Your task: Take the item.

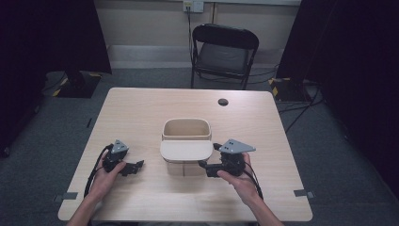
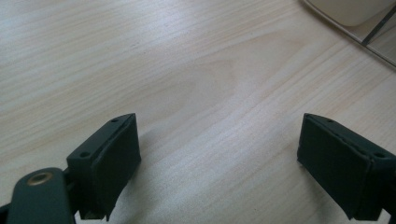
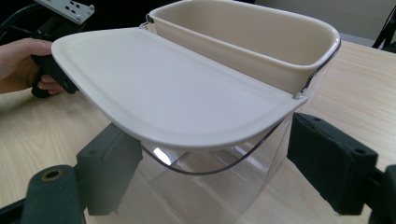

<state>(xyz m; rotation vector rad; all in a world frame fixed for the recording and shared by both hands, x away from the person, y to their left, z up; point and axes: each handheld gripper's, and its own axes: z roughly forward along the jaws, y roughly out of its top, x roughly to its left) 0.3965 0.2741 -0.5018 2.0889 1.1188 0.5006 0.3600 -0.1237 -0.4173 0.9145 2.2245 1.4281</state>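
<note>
1. Standing mid-surface (image 1: 141,108), the cream-lidded clear bin (image 1: 186,147) is seen, lid half open.
2. Right gripper (image 3: 219,168) is held at the bin's right near corner; its fingers (image 3: 332,164) are spread wide around the clear wall, pressing nothing.
3. Left gripper (image 2: 219,161) is rested left of the bin, well apart, fingers (image 2: 112,161) wide open, empty.

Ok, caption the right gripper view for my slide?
Open right gripper straddling clear bin under its cream lid.
</note>
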